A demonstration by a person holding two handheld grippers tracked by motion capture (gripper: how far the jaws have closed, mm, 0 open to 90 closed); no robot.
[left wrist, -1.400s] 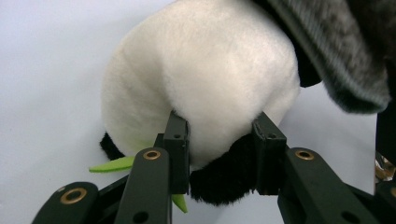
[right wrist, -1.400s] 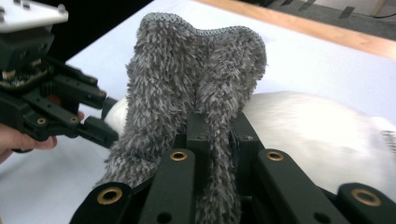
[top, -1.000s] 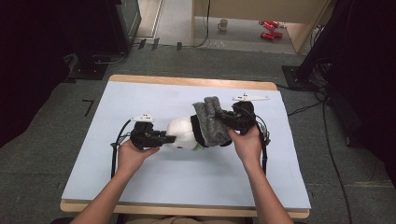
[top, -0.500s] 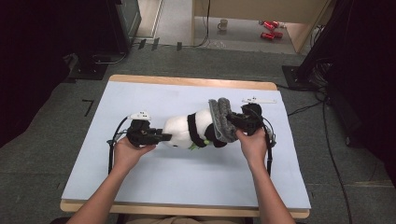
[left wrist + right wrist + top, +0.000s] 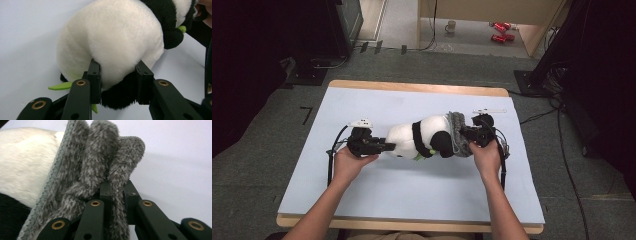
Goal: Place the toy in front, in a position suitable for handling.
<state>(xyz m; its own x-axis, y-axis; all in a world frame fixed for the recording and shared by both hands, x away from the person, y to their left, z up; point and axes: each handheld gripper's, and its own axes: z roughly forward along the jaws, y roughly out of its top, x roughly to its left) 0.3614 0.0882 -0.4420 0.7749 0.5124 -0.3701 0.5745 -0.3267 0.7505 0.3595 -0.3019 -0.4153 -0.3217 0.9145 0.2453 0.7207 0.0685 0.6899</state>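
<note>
A black-and-white plush panda lies on its side in the middle of the pale blue table. Its rounded white rear faces my left gripper, whose jaws press into the plush on both sides. A grey fuzzy hat sits over the panda's head end. My right gripper is shut on a fold of this grey fabric, which bunches up between the jaws. Small green felt leaves stick out under the panda.
A white strip lies on the table near its far right corner. Beyond the table are a cup and red objects on the floor, dark equipment at both sides, and cables trailing on the right.
My right gripper has come down and moved left with the grey hat, which now sits over the panda's head rather than raised above it. The left gripper has stayed on the panda.
</note>
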